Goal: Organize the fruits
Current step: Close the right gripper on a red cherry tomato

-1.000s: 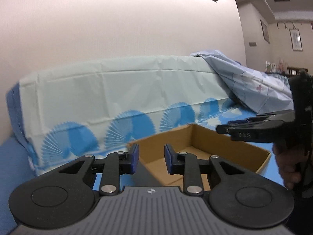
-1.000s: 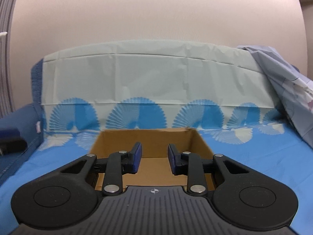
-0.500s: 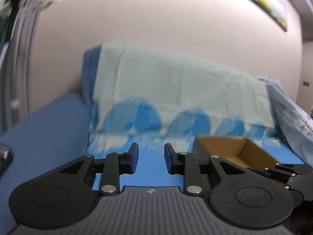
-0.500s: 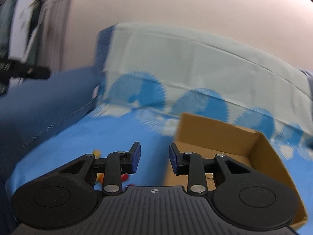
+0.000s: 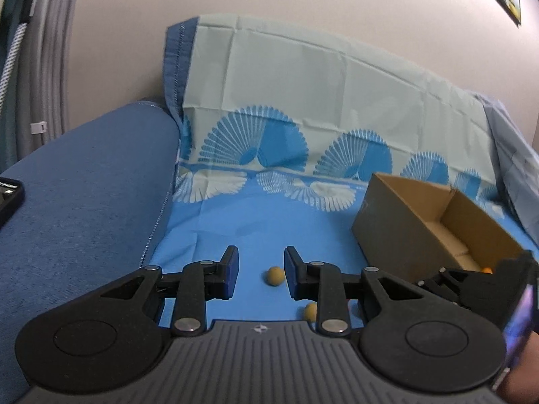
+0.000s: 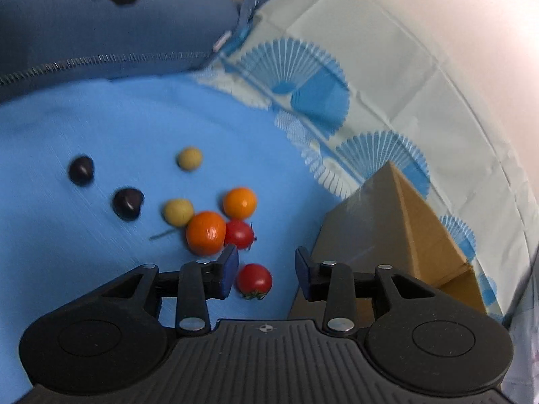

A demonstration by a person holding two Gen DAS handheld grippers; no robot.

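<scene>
Small fruits lie on the blue cloth point(image 6: 101, 118): two red tomatoes point(image 6: 254, 281) point(image 6: 239, 233), two oranges point(image 6: 205, 232) point(image 6: 240, 202), two tan balls point(image 6: 178, 211) point(image 6: 189, 158) and two dark plums point(image 6: 127, 203) point(image 6: 81, 170). My right gripper point(image 6: 266, 269) is open and empty, hovering over the nearest tomato. The cardboard box point(image 6: 397, 222) stands right of it. My left gripper point(image 5: 259, 269) is open and empty above a tan ball point(image 5: 275, 275); another tan ball point(image 5: 310, 310) lies by its right finger. The box point(image 5: 421, 225) sits to the right, with something orange point(image 5: 486, 270) inside.
A blue sofa armrest point(image 5: 84, 185) rises on the left with a dark phone point(image 5: 8, 198) on it. The patterned cloth covers the backrest point(image 5: 320, 101). The right gripper point(image 5: 471, 286) shows at the lower right of the left wrist view.
Both grippers have swung left and tilted down from the box toward the cloth. The fruits have come into view. Both jaws have stayed open.
</scene>
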